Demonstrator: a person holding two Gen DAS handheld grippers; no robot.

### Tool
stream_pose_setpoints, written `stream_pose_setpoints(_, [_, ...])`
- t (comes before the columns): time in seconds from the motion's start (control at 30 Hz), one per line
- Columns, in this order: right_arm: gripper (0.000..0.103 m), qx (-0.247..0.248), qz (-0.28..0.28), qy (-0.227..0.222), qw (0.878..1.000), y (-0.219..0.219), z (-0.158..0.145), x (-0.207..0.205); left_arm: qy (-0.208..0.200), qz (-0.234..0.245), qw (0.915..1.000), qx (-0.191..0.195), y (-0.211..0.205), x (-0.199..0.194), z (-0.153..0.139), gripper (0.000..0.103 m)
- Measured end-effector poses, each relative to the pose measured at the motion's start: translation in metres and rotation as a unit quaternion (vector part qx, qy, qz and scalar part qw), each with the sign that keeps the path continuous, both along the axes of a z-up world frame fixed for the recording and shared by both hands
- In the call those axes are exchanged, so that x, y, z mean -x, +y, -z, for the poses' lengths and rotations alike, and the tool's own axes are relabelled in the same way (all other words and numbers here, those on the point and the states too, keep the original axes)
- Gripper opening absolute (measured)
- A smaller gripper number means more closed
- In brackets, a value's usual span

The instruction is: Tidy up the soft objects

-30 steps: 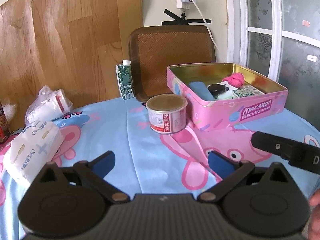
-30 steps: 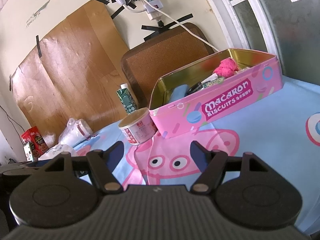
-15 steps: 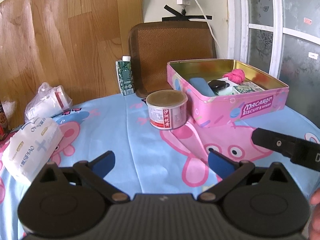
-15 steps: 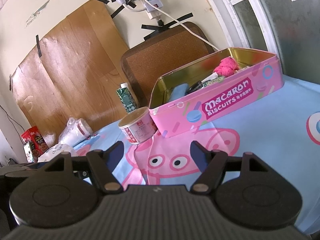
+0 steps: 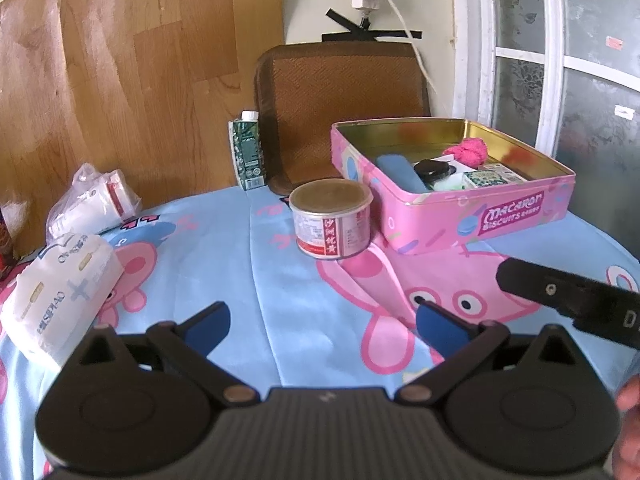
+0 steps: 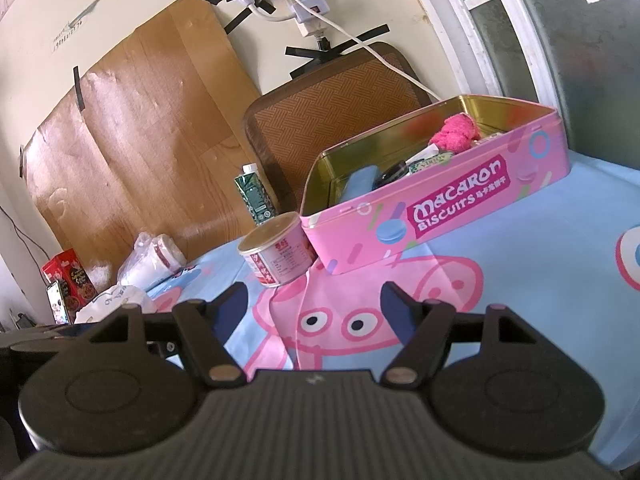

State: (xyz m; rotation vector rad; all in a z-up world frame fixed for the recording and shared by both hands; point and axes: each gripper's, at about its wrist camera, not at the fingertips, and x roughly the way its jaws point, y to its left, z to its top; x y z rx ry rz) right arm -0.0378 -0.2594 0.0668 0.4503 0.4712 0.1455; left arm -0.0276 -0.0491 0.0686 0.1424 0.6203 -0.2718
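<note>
An open pink biscuit tin (image 5: 476,216) (image 6: 440,216) stands at the back right of the table. Inside it lie a pink fluffy cloth (image 5: 468,150) (image 6: 458,132), a blue soft piece (image 5: 400,172) (image 6: 360,184), a black round item (image 5: 434,168) and a small green box (image 5: 492,178). A white tissue pack (image 5: 60,300) lies on the left, with a bagged white roll (image 5: 92,204) (image 6: 150,258) behind it. My left gripper (image 5: 322,326) is open over the cloth, nothing between its fingers. My right gripper (image 6: 314,312) is also open and empty; its body (image 5: 568,300) shows at right in the left wrist view.
A round lidded tub (image 5: 332,220) (image 6: 278,254) stands just left of the tin. A green drink carton (image 5: 246,156) (image 6: 256,194) and a brown woven chair back (image 5: 344,120) are behind. A red box (image 6: 70,280) sits far left. The table carries a blue cartoon-pig cloth (image 5: 260,280).
My left gripper has drawn back and risen slightly, so the tin and tub look smaller. The right gripper has barely moved. Both stay open.
</note>
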Motion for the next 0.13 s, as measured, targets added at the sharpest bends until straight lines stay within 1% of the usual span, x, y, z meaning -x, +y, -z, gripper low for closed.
stream_pose_setpoints(0.13, [0.075, 0.001, -0.001, -0.001, 1.0, 0.0005, 0.0004, -0.0012, -0.002, 0.017, 0.9998, 0.008, 0.0003, 0.0016, -0.0011, 0.103])
